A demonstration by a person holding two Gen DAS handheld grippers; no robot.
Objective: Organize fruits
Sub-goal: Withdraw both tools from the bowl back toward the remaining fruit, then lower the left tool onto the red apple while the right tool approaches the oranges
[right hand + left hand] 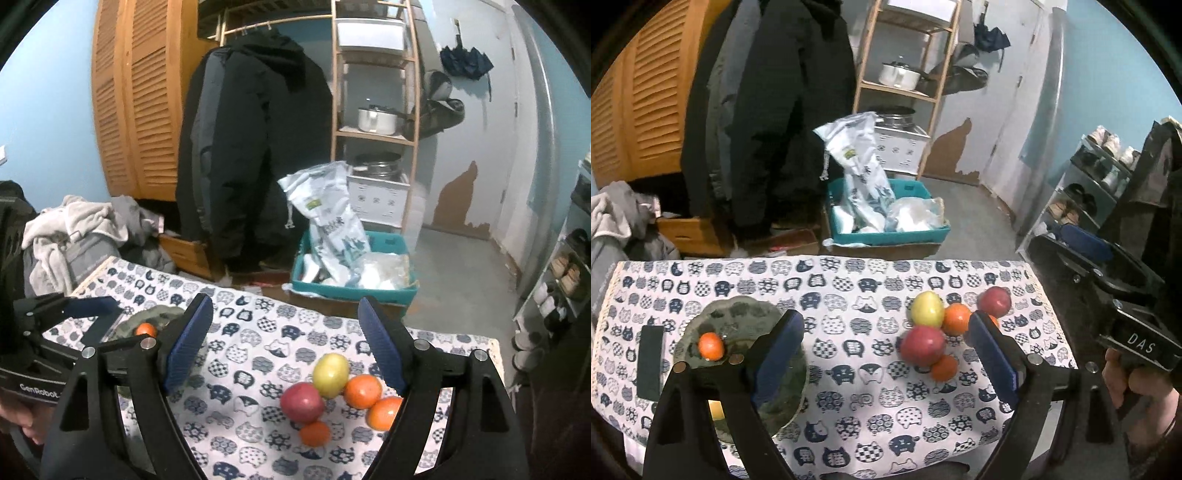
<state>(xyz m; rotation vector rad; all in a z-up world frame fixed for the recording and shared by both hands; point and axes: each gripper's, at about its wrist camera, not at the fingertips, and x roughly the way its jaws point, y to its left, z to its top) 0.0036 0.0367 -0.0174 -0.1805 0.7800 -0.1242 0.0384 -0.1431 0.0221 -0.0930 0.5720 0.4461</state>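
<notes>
A cat-patterned cloth covers the table (849, 406). At its left a clear glass plate (738, 306) holds one orange (711, 346). To the right lies a cluster of fruit: a yellow apple (927, 309), a red apple (922, 345), a second red apple (994, 301) and oranges (956, 319). My left gripper (886, 354) hangs open above the cloth between plate and cluster, with nothing in it. My right gripper (286, 347) is open too, above the yellow apple (331, 373), the red apple (302, 402) and several oranges (363, 390), and holds nothing.
A dark flat rectangle (650, 362) lies left of the plate. Beyond the table's far edge stands a teal bin (886, 236) of bags on a cardboard box. Hanging coats, a wooden shelf and a shoe rack (1082, 192) are around. A hand (1123, 373) grips the right gripper's handle.
</notes>
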